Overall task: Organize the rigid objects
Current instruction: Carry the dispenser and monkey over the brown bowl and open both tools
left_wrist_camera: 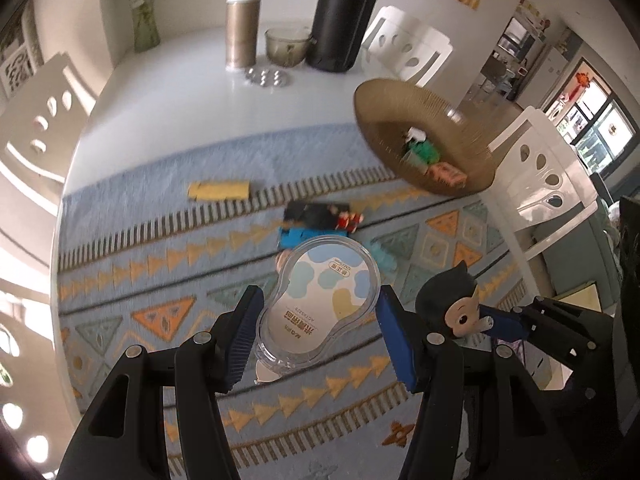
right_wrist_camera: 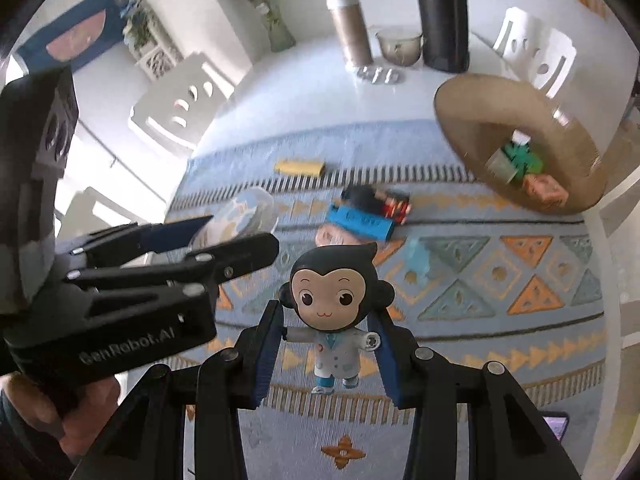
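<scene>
My left gripper [left_wrist_camera: 320,296] is shut on a clear plastic correction-tape case [left_wrist_camera: 320,308] and holds it above the patterned blue mat [left_wrist_camera: 160,264]. My right gripper [right_wrist_camera: 328,312] is shut on a monkey figurine in a white coat [right_wrist_camera: 334,308], gripped at the arms and held clear of the mat. Each gripper shows in the other's view: the figurine [left_wrist_camera: 460,304] at the lower right, the left gripper [right_wrist_camera: 240,232] with the case [right_wrist_camera: 244,216] at the left. A brown woven basket [left_wrist_camera: 424,136] [right_wrist_camera: 520,140] with small toys inside sits at the back right.
On the mat lie a yellow block [left_wrist_camera: 218,191], a black-and-red toy [left_wrist_camera: 320,216] and a blue block [left_wrist_camera: 296,238]. At the table's far end stand a tall black bottle [left_wrist_camera: 344,12], a brown canister [left_wrist_camera: 242,28] and a glass bowl [left_wrist_camera: 286,46]. White chairs [left_wrist_camera: 540,176] surround the table.
</scene>
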Demonstrator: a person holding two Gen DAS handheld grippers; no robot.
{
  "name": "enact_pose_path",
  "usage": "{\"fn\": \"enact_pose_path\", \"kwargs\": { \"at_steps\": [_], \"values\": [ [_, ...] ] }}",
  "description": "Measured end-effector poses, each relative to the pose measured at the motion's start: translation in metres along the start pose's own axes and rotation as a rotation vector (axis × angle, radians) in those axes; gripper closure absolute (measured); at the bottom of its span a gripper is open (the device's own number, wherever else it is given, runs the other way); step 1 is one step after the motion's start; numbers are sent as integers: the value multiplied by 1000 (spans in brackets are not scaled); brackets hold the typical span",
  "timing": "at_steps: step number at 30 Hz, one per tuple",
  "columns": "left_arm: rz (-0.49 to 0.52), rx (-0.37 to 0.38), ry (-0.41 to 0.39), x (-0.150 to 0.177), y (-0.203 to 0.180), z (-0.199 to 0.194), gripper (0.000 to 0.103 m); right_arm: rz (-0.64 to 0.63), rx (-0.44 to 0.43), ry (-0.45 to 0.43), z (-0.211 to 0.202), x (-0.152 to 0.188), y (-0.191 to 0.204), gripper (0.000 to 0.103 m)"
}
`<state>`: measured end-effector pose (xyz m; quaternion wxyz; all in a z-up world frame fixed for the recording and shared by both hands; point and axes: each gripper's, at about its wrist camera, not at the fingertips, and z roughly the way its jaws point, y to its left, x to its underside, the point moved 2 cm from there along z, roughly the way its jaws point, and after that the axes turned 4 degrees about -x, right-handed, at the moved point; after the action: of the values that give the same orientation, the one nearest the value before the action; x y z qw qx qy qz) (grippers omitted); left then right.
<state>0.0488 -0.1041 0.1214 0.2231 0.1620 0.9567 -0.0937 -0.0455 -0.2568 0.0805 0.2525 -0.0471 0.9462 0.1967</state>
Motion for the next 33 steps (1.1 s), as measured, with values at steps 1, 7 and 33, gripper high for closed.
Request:
{"fn": "enact_pose_path", "kwargs": {
  "at_steps": [1, 7, 33],
  "values": [
    [7, 1, -8, -6, -3, -1, 48, 7, -1, -7, -3, -3, -1, 60],
    [54, -2, -64, -45, -18, -8, 48, 27, -3, -84, -25, -31, -3, 60],
    [132, 127, -40, -176, -105, 135, 48, 469, 283, -196, -33, -137, -252, 60]
  ]
}}
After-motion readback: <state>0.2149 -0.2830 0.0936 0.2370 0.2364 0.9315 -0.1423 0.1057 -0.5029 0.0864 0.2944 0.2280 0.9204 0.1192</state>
